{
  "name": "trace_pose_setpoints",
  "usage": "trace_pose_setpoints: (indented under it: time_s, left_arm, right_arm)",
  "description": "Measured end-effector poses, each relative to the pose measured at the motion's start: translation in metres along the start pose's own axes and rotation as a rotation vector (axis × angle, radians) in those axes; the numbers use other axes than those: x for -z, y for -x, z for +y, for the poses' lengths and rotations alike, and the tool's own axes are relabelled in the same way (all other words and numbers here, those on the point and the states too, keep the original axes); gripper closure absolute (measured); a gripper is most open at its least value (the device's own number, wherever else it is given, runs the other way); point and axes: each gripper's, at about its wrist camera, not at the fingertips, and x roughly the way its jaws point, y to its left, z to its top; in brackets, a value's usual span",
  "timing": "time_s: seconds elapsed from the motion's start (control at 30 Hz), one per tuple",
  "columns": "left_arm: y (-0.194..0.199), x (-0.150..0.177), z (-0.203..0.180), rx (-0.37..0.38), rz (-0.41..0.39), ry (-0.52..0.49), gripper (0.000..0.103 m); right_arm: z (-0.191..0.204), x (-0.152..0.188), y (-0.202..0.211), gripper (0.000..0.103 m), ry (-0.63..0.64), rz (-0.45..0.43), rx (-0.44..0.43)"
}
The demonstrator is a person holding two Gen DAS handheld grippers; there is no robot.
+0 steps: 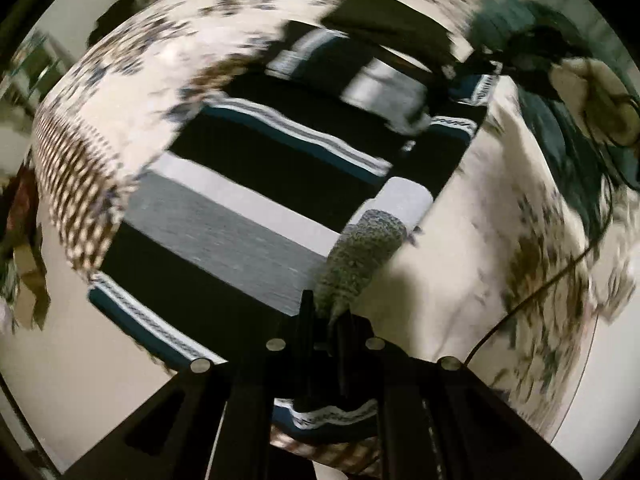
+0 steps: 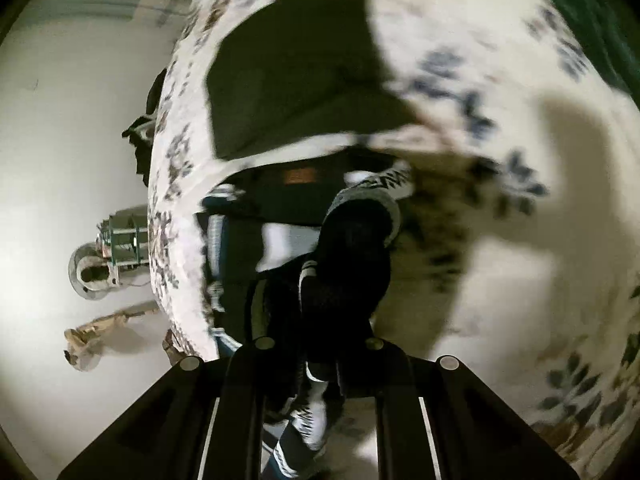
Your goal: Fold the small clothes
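Observation:
A small striped knit sweater, with black, grey, white and teal bands, lies spread on a patterned bedspread. My left gripper is shut on a grey knit sleeve of the sweater, which sticks up from between the fingers. My right gripper is shut on a black, bunched part of the same sweater, lifted toward the camera. A patterned white hem hangs below the right fingers. Both views are blurred by motion.
A dark folded garment lies on the bedspread beyond the sweater; it also shows in the left wrist view. A black cable runs over the bed at right. The floor with small objects lies past the bed's left edge.

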Motion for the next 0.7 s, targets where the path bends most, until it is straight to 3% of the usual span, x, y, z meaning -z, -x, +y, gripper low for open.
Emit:
trace_pose_setpoints:
  time_s: [0.13,0.33,0.5,0.63,0.67,0.7]
  left_arm:
    - [-0.002,-0.017,0.067,0.02,0.009,0.079,0.096]
    - [-0.04,-0.042,0.153,0.091,0.084,0.17,0.096]
    - [-0.074,-0.056,0.209,0.134,0.146,0.209,0.096]
    - [-0.109,-0.056,0.248,0.2,0.263,0.235,0.09]
    - [-0.113,-0.054,0.256,0.189,0.287,0.232,0.089]
    - [-0.114,-0.052,0.264,0.191,0.301,0.234,0.081]
  right_arm:
    - [0.084,-0.01,-0.036,0.09,0.049,0.018,0.062]
    - [0.199,-0.036,-0.155,0.091,0.121,0.073,0.206]
    - [0.248,-0.047,-0.236,0.091,0.146,0.096,0.331]
    - [0.262,-0.05,-0.286,0.089,0.138,0.144,0.404]
    - [0.264,-0.049,-0.292,0.084,0.138,0.157,0.41]
    - [0.264,-0.045,-0.294,0.07,0.137,0.171,0.399]
